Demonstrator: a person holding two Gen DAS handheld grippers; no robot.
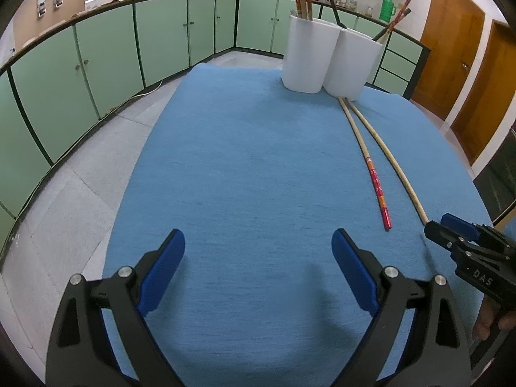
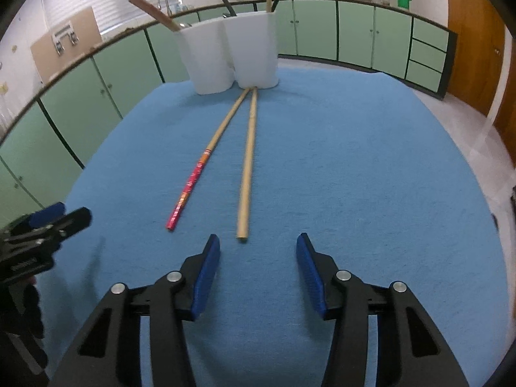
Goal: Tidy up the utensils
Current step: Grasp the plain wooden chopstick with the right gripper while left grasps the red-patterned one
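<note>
Centrally in the right wrist view, a plain chopstick (image 2: 246, 164) and a red-patterned chopstick (image 2: 200, 169) are laid lengthwise on the blue tabletop (image 2: 371, 177), far tips converging at the white holder (image 2: 233, 54) in the upper middle, near ends fanned toward the lower frame. The right hand-held gripper (image 2: 258, 258) is seen spread, nothing pinched, just behind the plain stick's end. The left hand-held gripper (image 1: 258, 258) is spread wide over bare cloth.

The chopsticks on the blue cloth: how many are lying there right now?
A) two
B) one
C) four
A: two lie flat on the blue cloth, the red-patterned chopstick and the plain bamboo chopstick, their far tips meeting at the foot of the white utensil holder.
</note>
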